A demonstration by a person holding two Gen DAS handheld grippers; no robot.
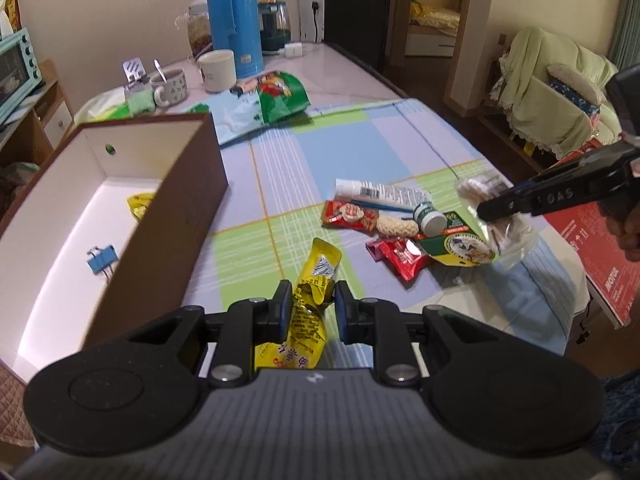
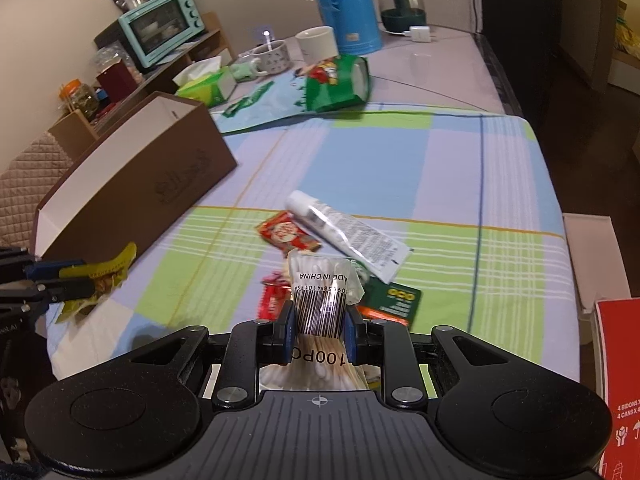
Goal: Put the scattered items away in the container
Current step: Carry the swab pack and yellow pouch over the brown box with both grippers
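Observation:
My left gripper (image 1: 310, 294) is shut on a crumpled yellow snack packet (image 1: 308, 320) just right of the brown box (image 1: 188, 208), whose white inside holds another yellow packet (image 1: 140, 204) and a blue clip (image 1: 102, 260). My right gripper (image 2: 319, 312) is shut on a clear bag of cotton swabs (image 2: 320, 296), held above the pile. On the checked cloth there lie a white tube (image 2: 348, 236), a red packet (image 2: 286, 236), a small green bottle (image 1: 430, 218), a rice cracker (image 1: 396, 226), a green carton (image 1: 456, 246) and another red packet (image 1: 400, 258).
At the table's far end stand a blue thermos (image 1: 232, 16), two mugs (image 1: 218, 70), a green snack bag (image 1: 280, 96) and a tissue box (image 2: 208, 86). A red carton (image 1: 592, 248) sits off the right edge. A mint toaster oven (image 2: 160, 24) is on a side shelf.

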